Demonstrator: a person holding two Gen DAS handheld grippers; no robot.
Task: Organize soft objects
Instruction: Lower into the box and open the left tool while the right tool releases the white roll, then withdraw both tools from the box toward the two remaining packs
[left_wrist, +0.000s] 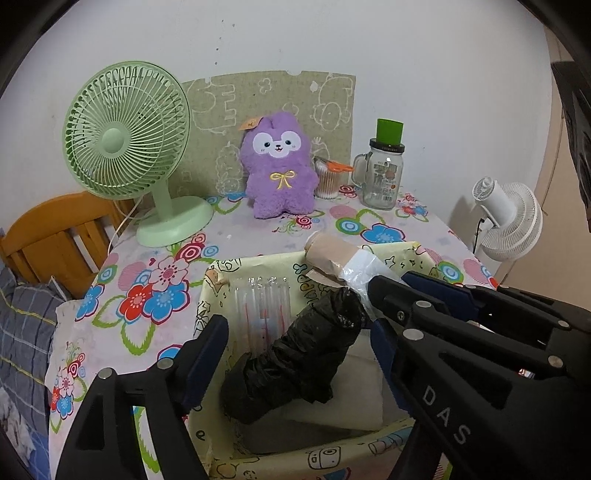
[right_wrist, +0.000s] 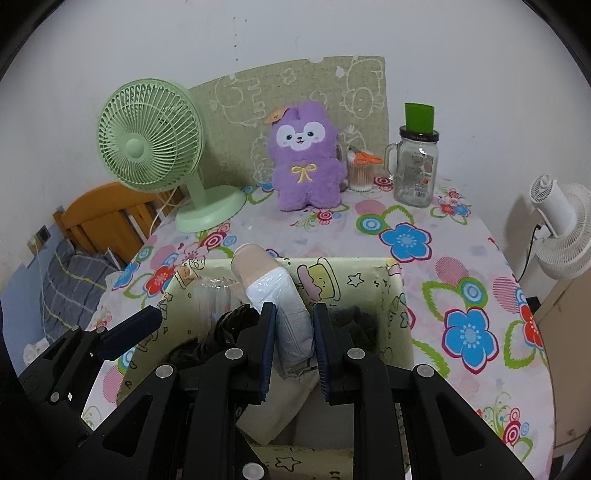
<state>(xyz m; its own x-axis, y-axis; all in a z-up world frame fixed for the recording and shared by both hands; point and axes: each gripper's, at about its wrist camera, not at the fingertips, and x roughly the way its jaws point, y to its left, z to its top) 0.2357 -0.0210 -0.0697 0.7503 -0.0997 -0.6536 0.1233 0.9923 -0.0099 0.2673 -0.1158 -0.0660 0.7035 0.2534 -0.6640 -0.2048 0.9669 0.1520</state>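
Observation:
A cream fabric storage box (left_wrist: 218, 269) (right_wrist: 400, 295) with cartoon prints sits on the floral table. In it lie a black crinkled bundle (left_wrist: 295, 358) (right_wrist: 229, 325), a clear plastic pack (left_wrist: 262, 306) and pale folded cloth (left_wrist: 354, 391). My right gripper (right_wrist: 293, 314) (left_wrist: 380, 291) is shut on a rolled beige and white plastic-wrapped bundle (right_wrist: 273, 291) (left_wrist: 340, 258), held tilted over the box's far rim. My left gripper (left_wrist: 295, 347) is open over the box, its fingers either side of the black bundle without touching it. A purple plush toy (left_wrist: 279, 166) (right_wrist: 306, 162) sits upright at the back.
A green desk fan (left_wrist: 125, 147) (right_wrist: 155, 144) stands back left. A glass mug jar with a green cup on top (left_wrist: 382, 173) (right_wrist: 415, 162) and a cotton-swab cup with orange scissors (left_wrist: 328, 177) stand back right. A wooden chair (left_wrist: 59, 236) is left, a white fan (left_wrist: 509, 221) right.

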